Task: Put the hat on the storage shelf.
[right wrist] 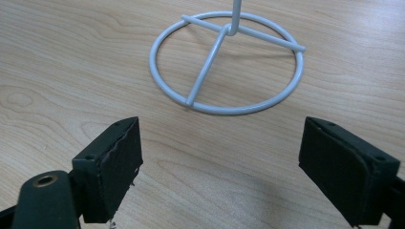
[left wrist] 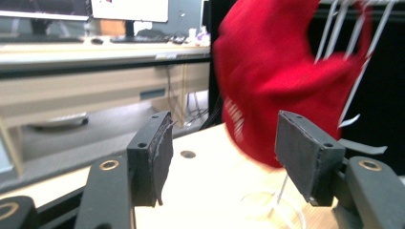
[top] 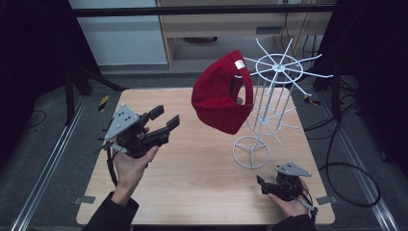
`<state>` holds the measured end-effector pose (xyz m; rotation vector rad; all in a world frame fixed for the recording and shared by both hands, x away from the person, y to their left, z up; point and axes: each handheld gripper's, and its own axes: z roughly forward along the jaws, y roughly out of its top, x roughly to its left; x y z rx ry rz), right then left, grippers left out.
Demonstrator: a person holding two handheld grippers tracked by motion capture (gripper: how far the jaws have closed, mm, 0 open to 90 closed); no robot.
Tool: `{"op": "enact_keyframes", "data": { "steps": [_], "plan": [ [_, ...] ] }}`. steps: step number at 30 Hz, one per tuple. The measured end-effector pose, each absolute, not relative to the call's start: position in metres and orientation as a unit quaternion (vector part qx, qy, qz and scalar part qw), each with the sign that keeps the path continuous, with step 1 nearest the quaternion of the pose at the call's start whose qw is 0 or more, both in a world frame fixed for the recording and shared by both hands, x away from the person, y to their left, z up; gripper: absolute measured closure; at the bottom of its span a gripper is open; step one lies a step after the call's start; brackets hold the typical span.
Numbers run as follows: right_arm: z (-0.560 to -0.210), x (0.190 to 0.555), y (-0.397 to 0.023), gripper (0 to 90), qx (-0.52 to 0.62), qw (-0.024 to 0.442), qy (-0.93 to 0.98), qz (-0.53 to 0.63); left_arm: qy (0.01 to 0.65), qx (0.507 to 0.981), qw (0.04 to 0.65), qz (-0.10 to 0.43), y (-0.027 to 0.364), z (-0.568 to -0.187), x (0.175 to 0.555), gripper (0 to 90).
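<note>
Down at the near edge the right gripper [top: 267, 185] rests wide open and empty by the white wire rack's [top: 269, 103] base ring, the left gripper [top: 166, 118] gapes empty beside the red cap [top: 219, 96] hung on it, so hanging looks done; withdrawing seems next.

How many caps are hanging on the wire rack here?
1. A single red cap hangs on the left side of the white wire rack, off the table. The rack's other arms look bare, though the cap could hide something behind it.
</note>
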<state>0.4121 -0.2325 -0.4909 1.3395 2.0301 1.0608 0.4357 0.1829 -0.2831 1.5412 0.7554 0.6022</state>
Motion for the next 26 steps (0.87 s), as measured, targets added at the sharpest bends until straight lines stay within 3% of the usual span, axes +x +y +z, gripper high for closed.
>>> {"op": "enact_keyframes", "data": {
  "steps": [17, 26],
  "plan": [
    [-0.492, 0.412, -0.235, 15.1, 0.498, 0.24, 0.738, 0.387, 0.462, 0.694, 0.495, 0.242, 0.279, -0.424, 0.441, 33.5],
    [-0.493, 0.413, -0.234, 15.1, 0.503, 0.236, 0.739, 0.381, 0.492, 0.719, 0.428, 0.241, 0.299, -0.464, 0.447, 30.0]
  ]
}}
